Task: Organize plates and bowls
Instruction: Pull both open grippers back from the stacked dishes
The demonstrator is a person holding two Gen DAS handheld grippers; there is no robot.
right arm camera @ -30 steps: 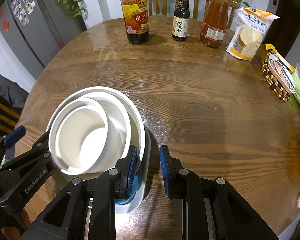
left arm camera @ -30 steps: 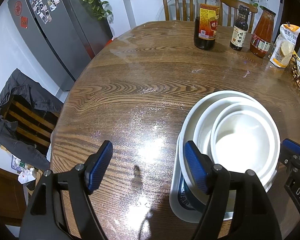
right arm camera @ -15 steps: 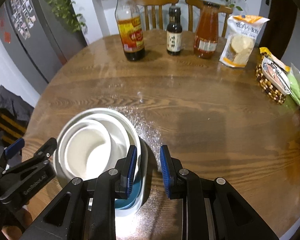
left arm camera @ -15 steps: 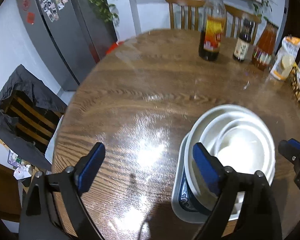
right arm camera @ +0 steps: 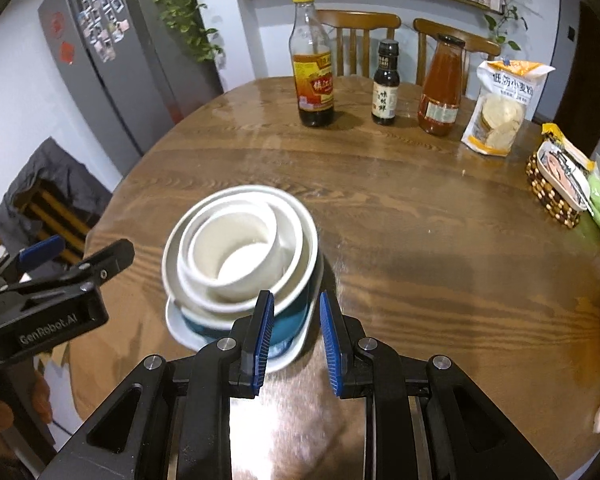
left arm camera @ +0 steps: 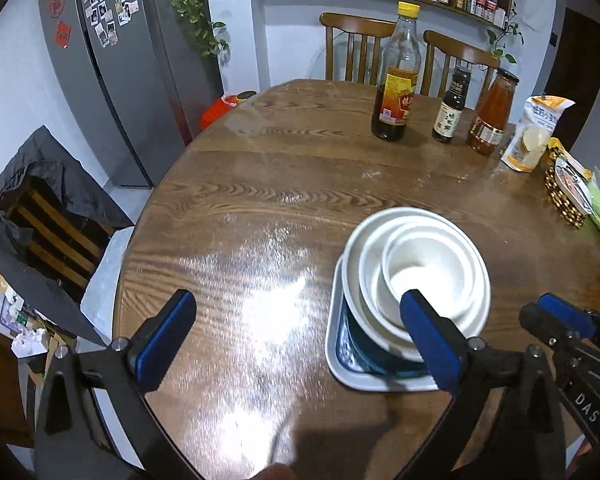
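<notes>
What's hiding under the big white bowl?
Under the largest white bowl sits a teal-blue bowl, resting on a pale rectangular plate. Whether anything lies beneath them is covered.

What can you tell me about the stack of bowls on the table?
The stack of bowls is three white, glossy, ceramic-looking bowls nested upright, smallest on top and empty. They sit in a teal bowl, which rests on a pale rounded-square plate on the wooden table. Neither gripper touches the stack.
</notes>
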